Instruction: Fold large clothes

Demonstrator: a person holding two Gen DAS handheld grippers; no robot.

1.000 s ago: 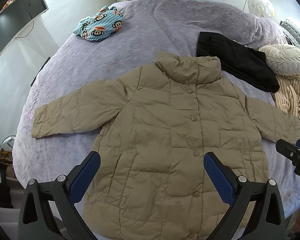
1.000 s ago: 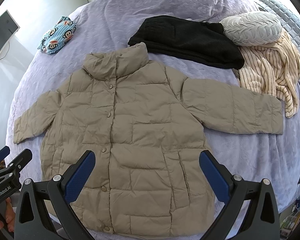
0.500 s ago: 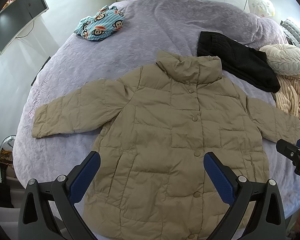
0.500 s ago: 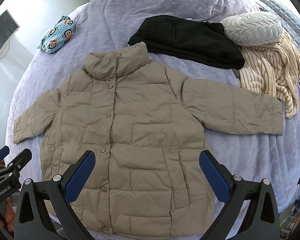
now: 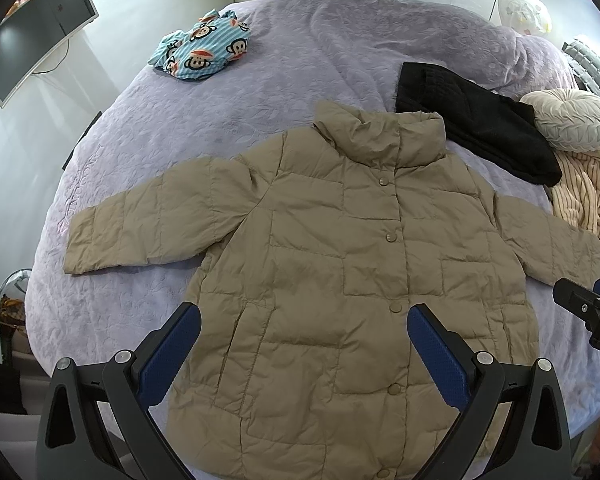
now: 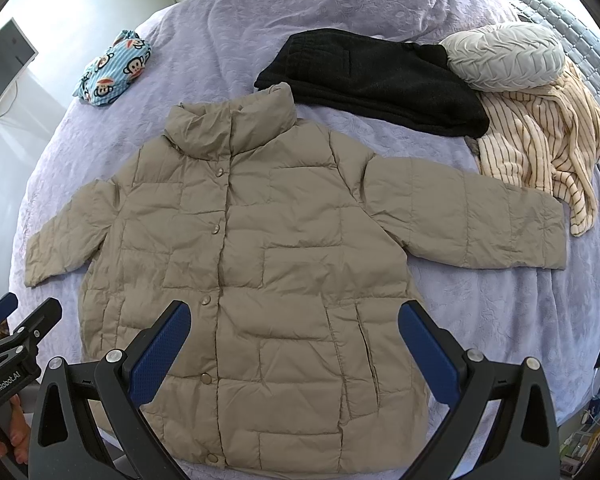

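**Jaws wide, jacket flat and waiting**

Jaws of both grippers stand spread wide and hold nothing: the left gripper (image 5: pixel 303 344) hovers over the lower left half of the jacket, the right gripper (image 6: pixel 294 340) over its lower right half, neither touching cloth.

A tan quilted puffer jacket (image 5: pixel 360 280) lies face up on the lavender bed (image 5: pixel 260 92), snapped shut down the front, collar away from the cameras, both sleeves stretched out sideways. Stitched panels puff slightly and the shell has a faint sheen.

It will likely handle light for its bulk, soft and springy; trapped air may make folds rebound, and the smooth shell may slip between the blue pads. A pinch probably holds best at a double layer or seam: the left sleeve cuff (image 5: pixel 80 240), the right sleeve cuff (image 6: pixel 548 236), or the hem corners, rather than the middle of a panel.

Beyond the collar lies a black, nubby garment (image 6: pixel 372 76). Beside it sit a round pleated cushion (image 6: pixel 504 56) and a cream striped garment (image 6: pixel 540 148), crumpled. A blue monkey-print cloth (image 5: pixel 200 52) is bunched well apart, toward the far left.
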